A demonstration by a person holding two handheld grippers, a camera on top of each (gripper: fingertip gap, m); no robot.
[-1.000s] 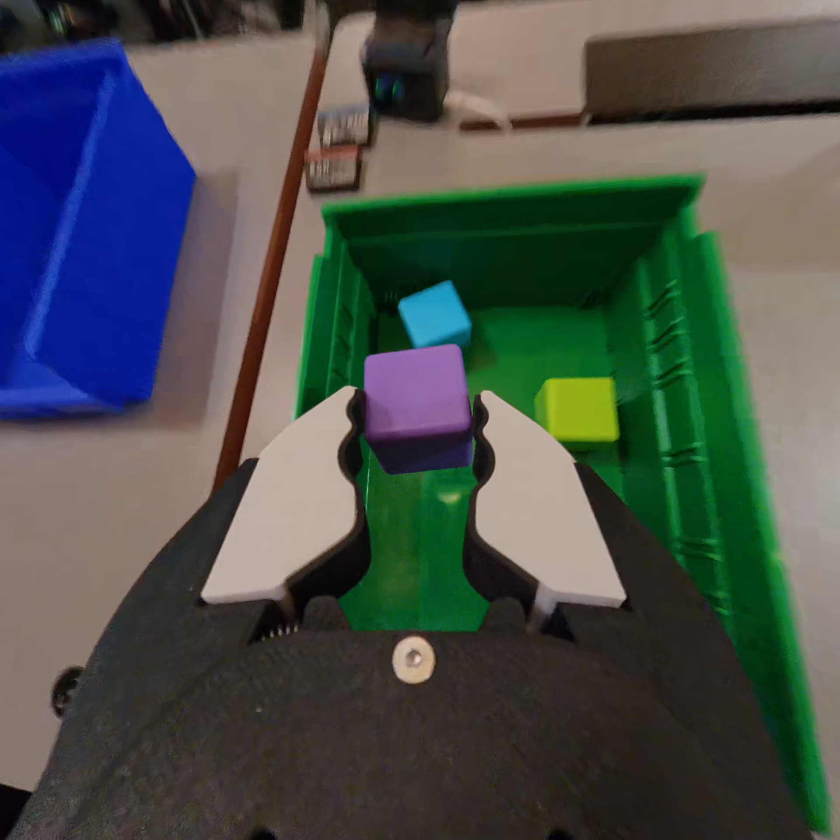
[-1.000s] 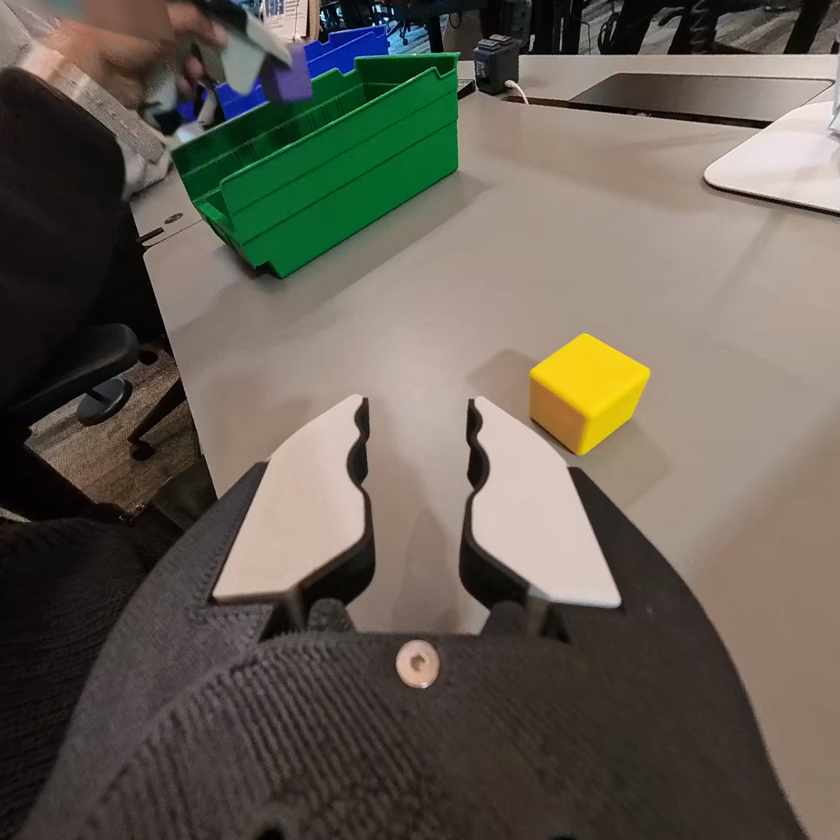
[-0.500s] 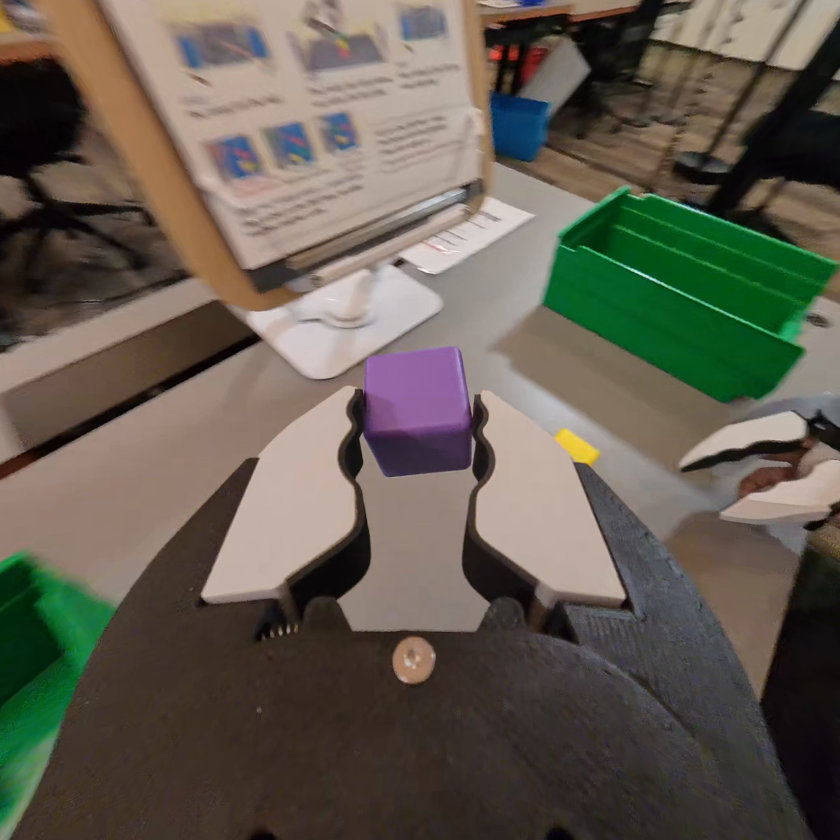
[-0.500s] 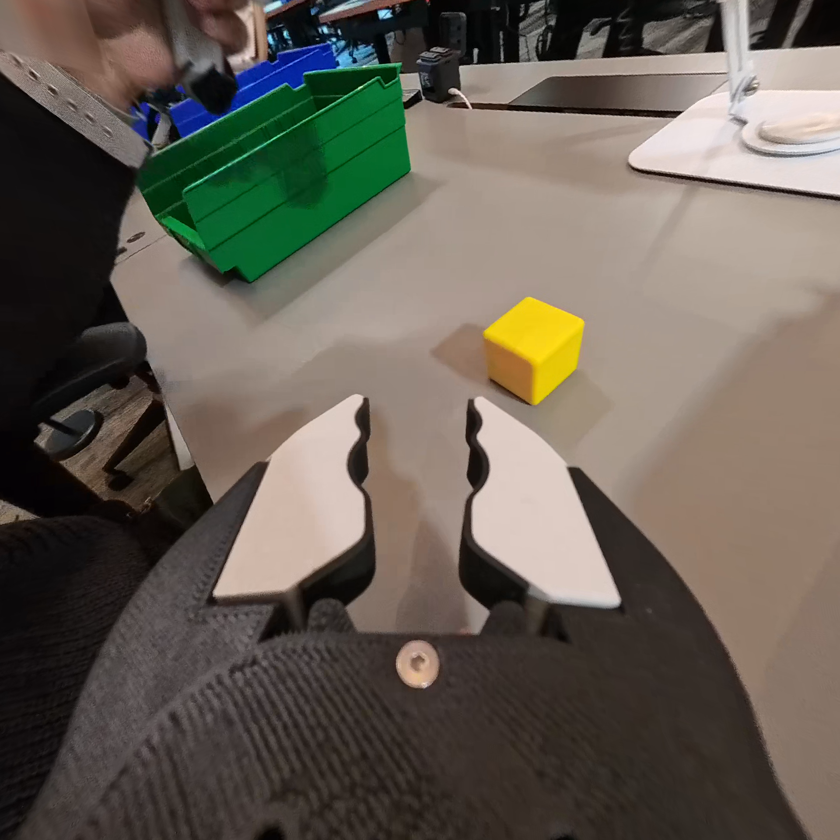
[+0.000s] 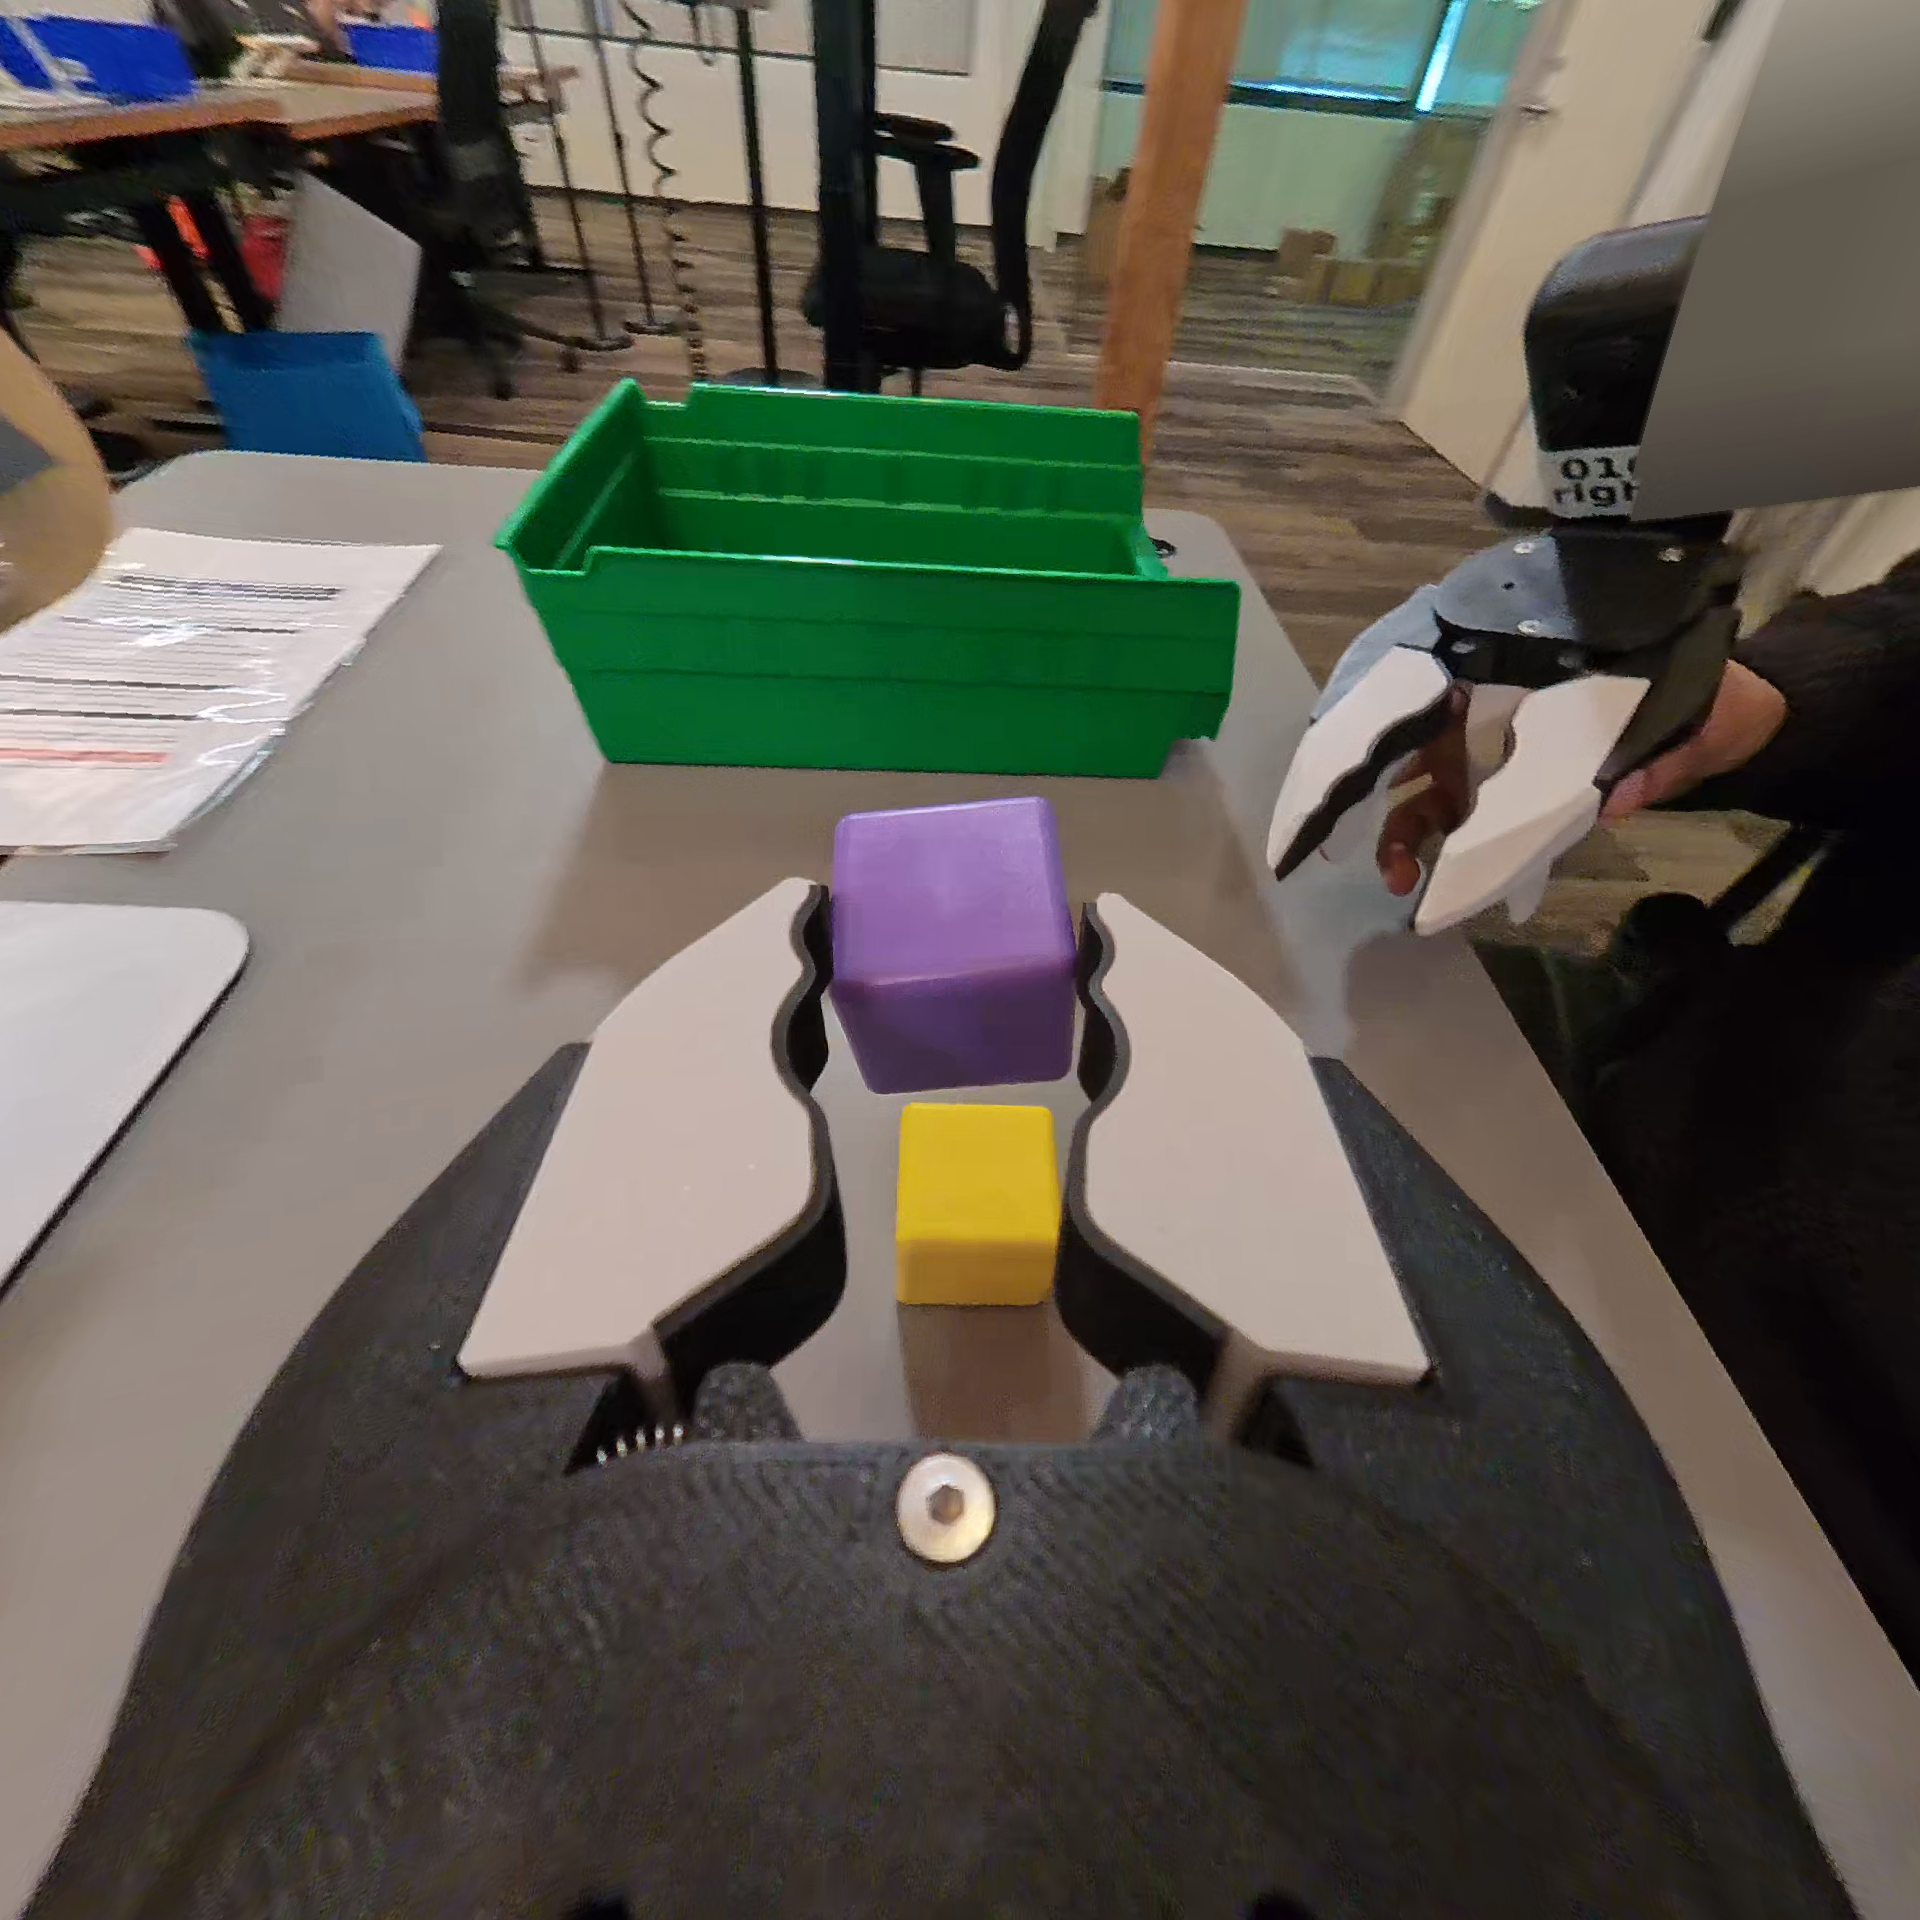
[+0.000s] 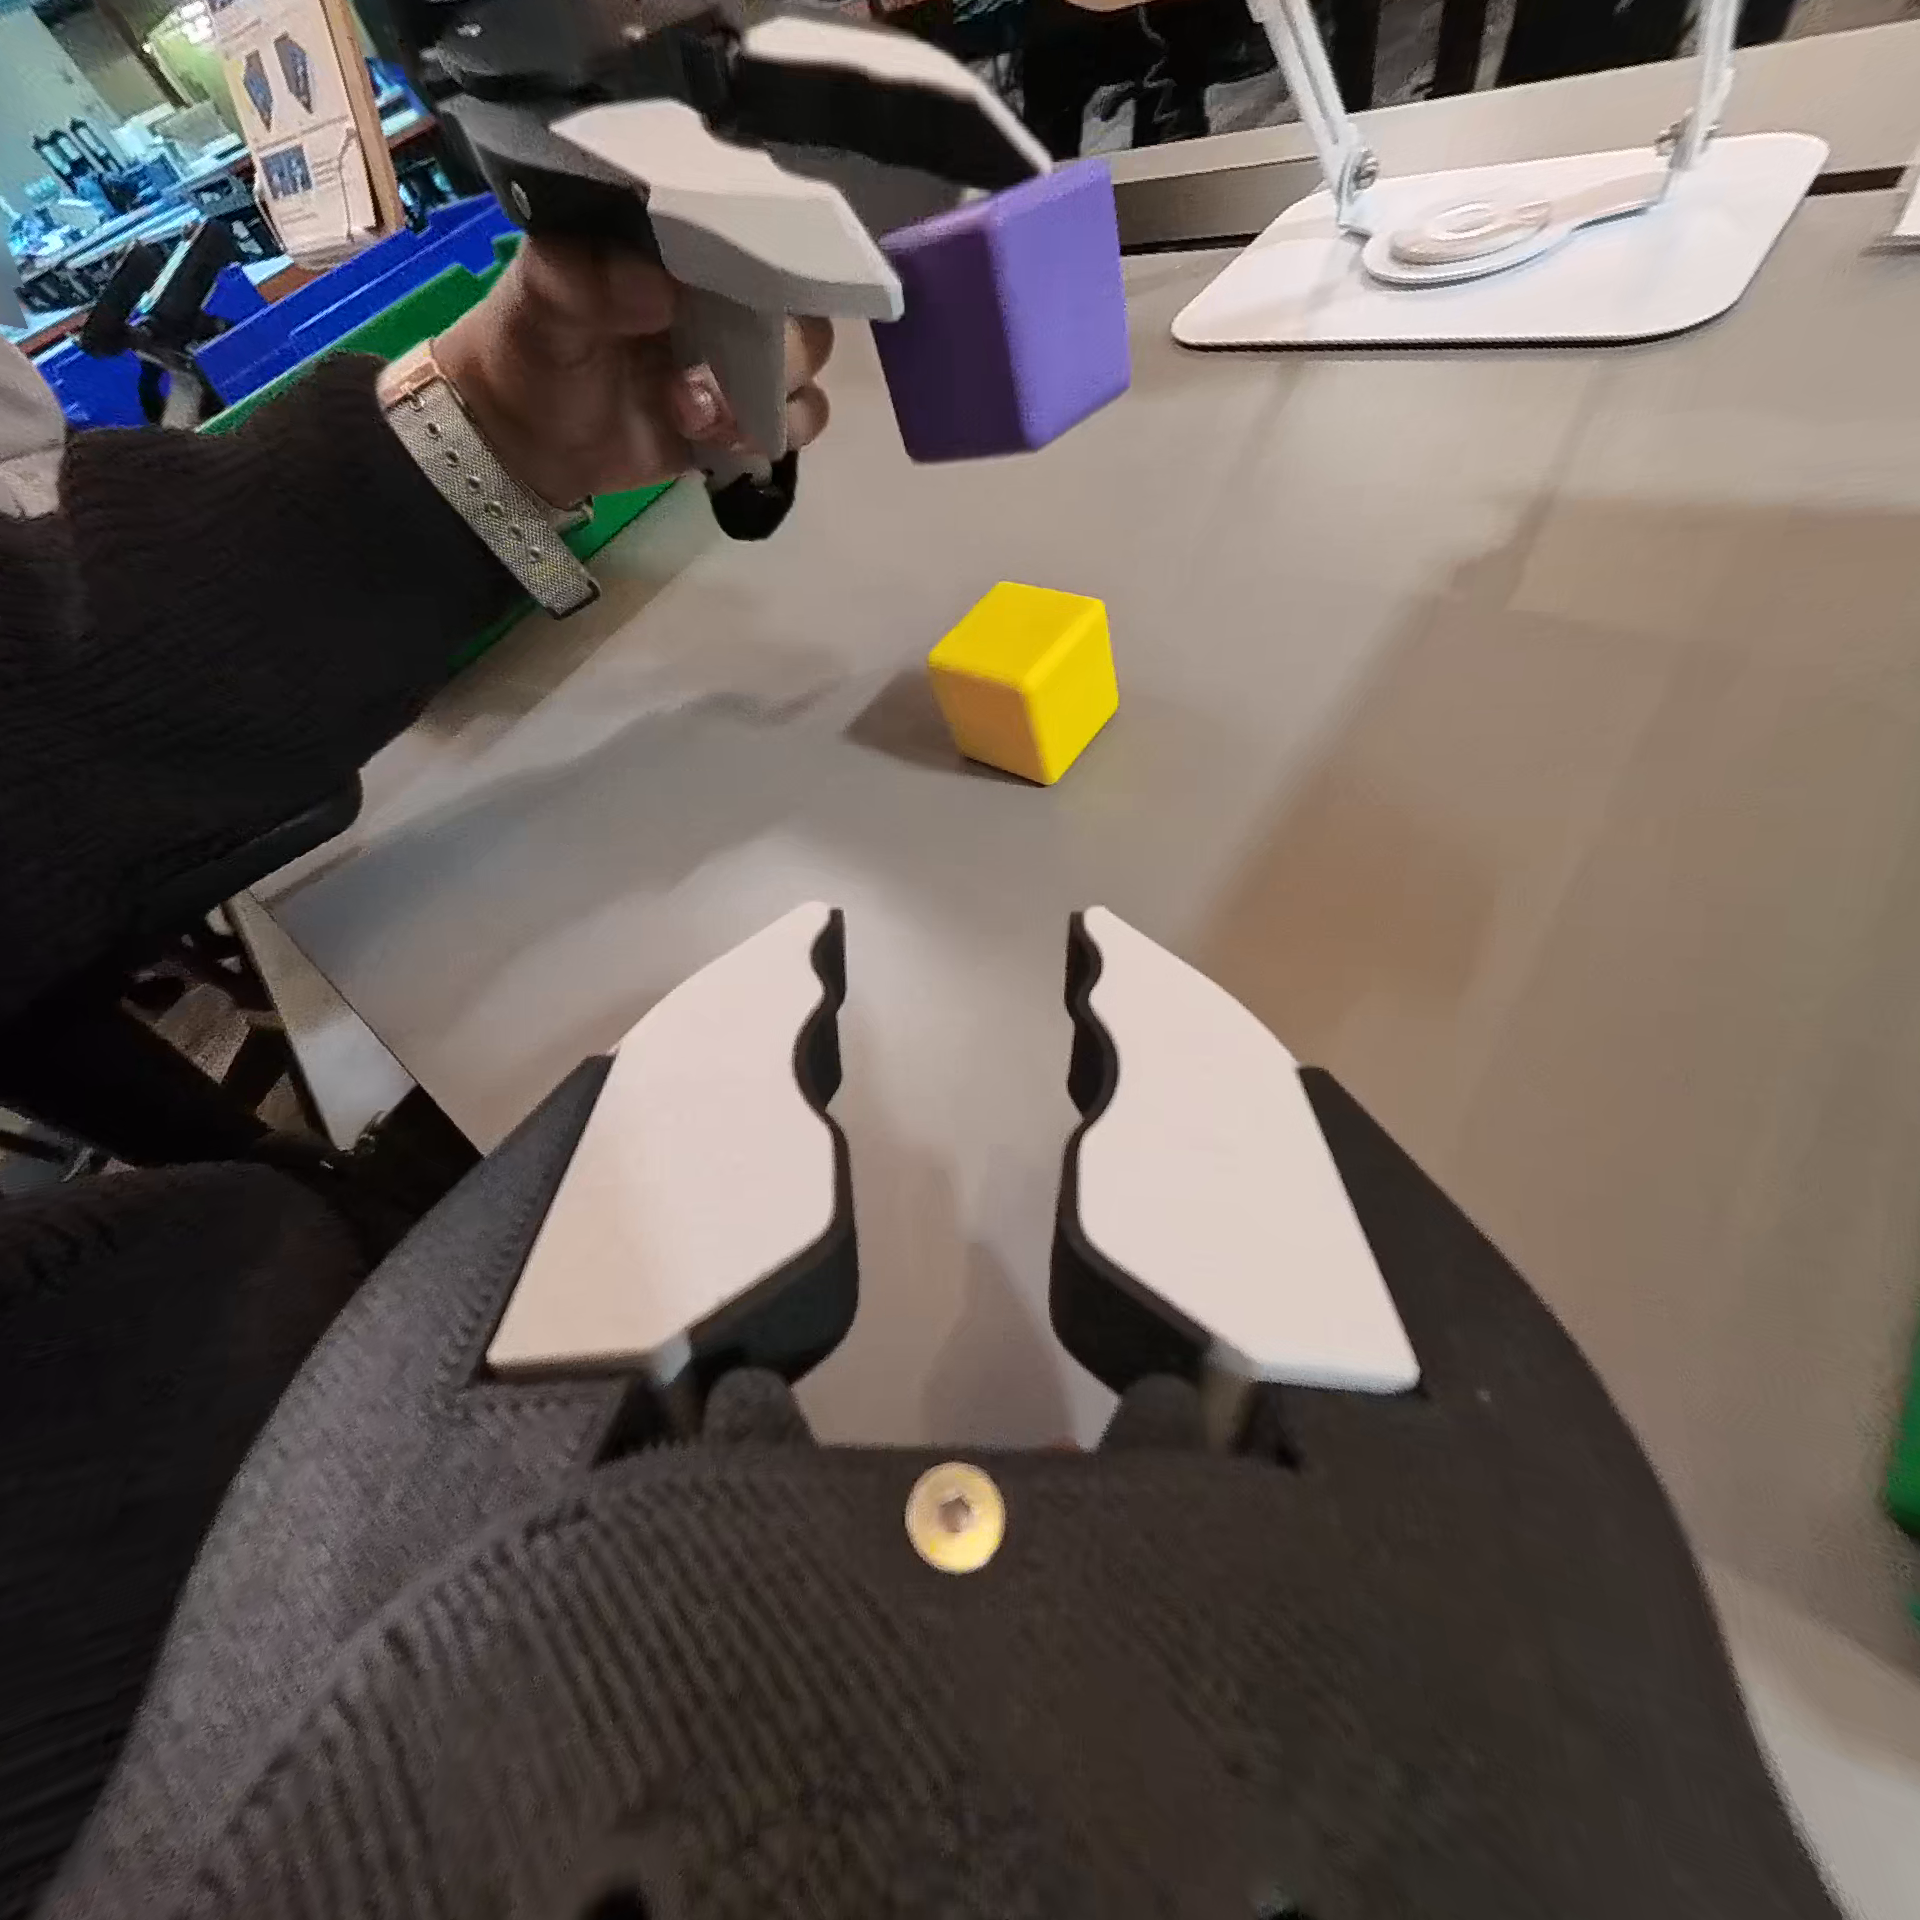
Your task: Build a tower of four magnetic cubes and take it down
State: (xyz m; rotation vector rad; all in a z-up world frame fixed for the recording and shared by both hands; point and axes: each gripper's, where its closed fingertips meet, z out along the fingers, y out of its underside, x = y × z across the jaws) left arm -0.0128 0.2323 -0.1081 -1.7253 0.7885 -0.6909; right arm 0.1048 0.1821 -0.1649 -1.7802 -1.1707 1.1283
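My left gripper (image 5: 951, 914) is shut on a purple cube (image 5: 951, 935) and holds it in the air above the grey table (image 5: 416, 935). A yellow cube (image 5: 977, 1205) sits on the table just below and nearer than the purple one. In the right wrist view the purple cube (image 6: 1003, 312) hangs above and slightly behind the yellow cube (image 6: 1023, 681), apart from it. My right gripper (image 6: 951, 935) is open and empty, low over the table a short way in front of the yellow cube. It also shows in the left wrist view (image 5: 1356, 899), off to the right.
A green bin (image 5: 873, 623) stands on the table beyond the cubes. Printed sheets (image 5: 156, 675) and a white base plate (image 5: 83, 1018) lie at the left. A white stand base (image 6: 1507, 260) sits far right. Another green bin (image 6: 416, 312) and blue bins (image 6: 312, 322) lie behind the left arm. The tips of one gripper are about 15 cm away from the tips of the other.
My left gripper has swung away from a green bin holding a blue and a lime cube, carrying the purple cube to above the yellow cube. The right gripper stays open and has turned slightly.
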